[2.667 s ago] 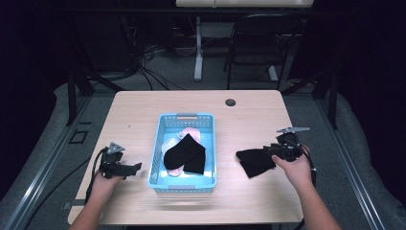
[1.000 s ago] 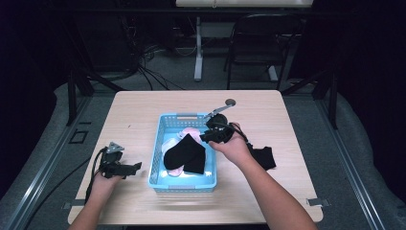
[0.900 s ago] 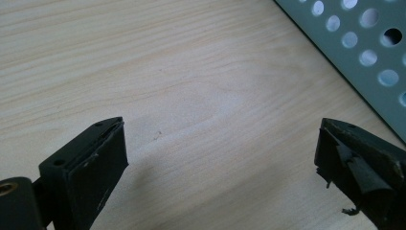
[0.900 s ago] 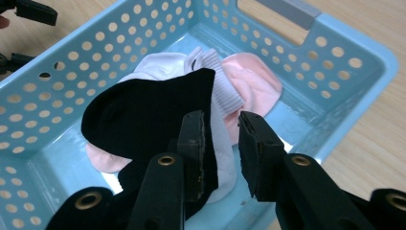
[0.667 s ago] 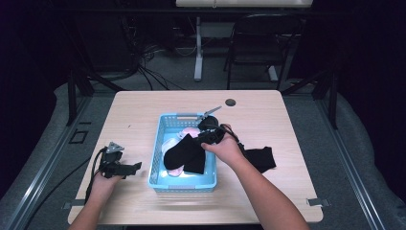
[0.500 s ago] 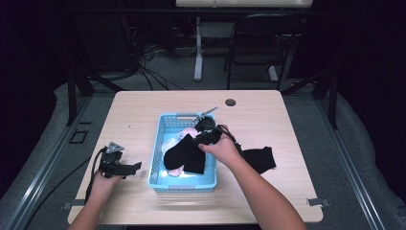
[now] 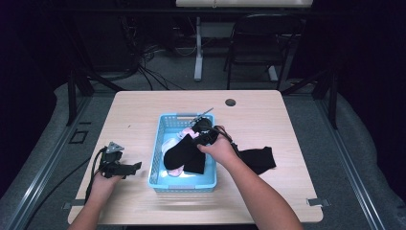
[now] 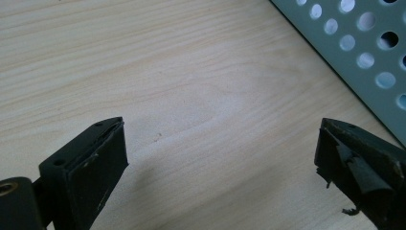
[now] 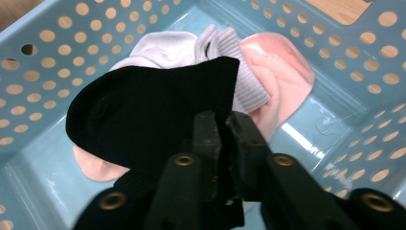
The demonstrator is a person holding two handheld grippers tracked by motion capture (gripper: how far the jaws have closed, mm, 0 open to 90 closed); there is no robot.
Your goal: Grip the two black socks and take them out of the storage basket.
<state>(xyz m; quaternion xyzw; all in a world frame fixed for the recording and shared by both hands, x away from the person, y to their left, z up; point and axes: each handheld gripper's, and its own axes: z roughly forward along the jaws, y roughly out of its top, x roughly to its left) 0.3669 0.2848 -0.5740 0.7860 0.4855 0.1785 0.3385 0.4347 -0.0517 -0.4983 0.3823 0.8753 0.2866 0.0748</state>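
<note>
Basket [image 7: 155,163] as landmark, blue, perforated, mid-table.

Nearest: left gripper [image 7: 125,168] just outside basket's left wall, low over bare table [image 8: 182,96], jaws spread wide, nothing between.

Inside basket: right gripper [image 9: 225,129] clenched on edge of black sock [image 9: 143,115], pinching fabric directly ahead of tips. Sock's long axis across basket, toe toward left wall, lying over pink sock [image 9: 282,72] and white sock [image 9: 225,57].

Beyond right wall: second black sock [image 7: 258,158] flat on table.

Judgement: right hand [image 7: 220,149] far nearer; lift likely straight up, clear of rim.

Baskets: one, blue [image 7: 163,139];
Black socks: two; one in basket [image 9: 143,108], one on table [image 7: 258,158];
Grippers: two; left [image 7: 125,168], right [image 9: 224,125]
</note>
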